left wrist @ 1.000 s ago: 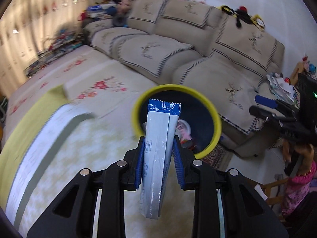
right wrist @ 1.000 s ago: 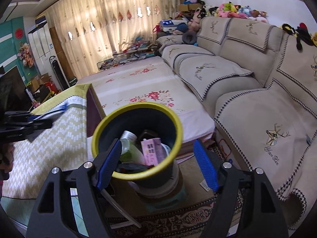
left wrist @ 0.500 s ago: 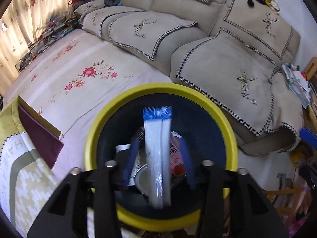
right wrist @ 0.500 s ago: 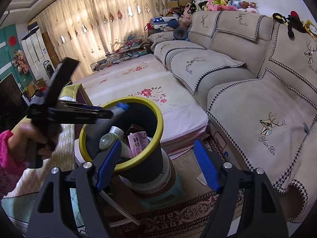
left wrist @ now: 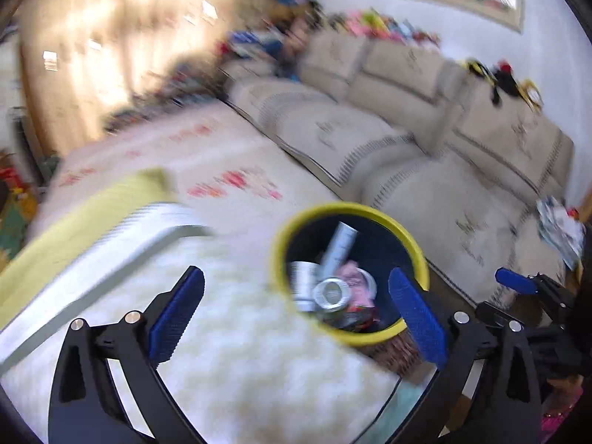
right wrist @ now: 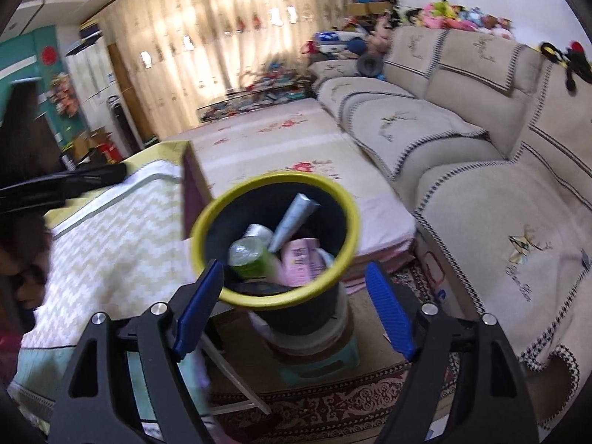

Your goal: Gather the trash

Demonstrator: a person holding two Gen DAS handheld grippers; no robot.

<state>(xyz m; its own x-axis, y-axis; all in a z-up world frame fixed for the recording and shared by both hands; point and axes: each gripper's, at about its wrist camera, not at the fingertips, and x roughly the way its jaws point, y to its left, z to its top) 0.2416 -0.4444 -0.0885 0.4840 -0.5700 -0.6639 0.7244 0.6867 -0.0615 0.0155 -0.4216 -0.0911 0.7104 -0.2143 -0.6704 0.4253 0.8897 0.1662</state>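
Note:
A dark trash bin with a yellow rim [left wrist: 355, 207] holds a bottle, a pink packet and other trash. The white packet with the blue end [left wrist: 338, 246] leans inside it, free of any gripper. My left gripper [left wrist: 296, 273] hangs over the table edge just short of the bin, its jaws opening wide with nothing between them. In the right wrist view the bin [right wrist: 273, 179] stands beyond my right gripper [right wrist: 292, 266]. Its jaws are opening too and its pads touch nothing. The white packet [right wrist: 294, 222] shows there as well.
The bin sits on a green stool [right wrist: 322, 362] on a patterned rug [right wrist: 333, 403]. A table with a zigzag cloth [right wrist: 111, 229] lies left of it, a flowered low bed [right wrist: 281, 148] behind, and a beige sofa [right wrist: 481, 170] to the right.
The left gripper carried the white packet over the bin, let it go, and pulled back with its jaws spread wide. The packet now lies in the bin. The right gripper widened slightly.

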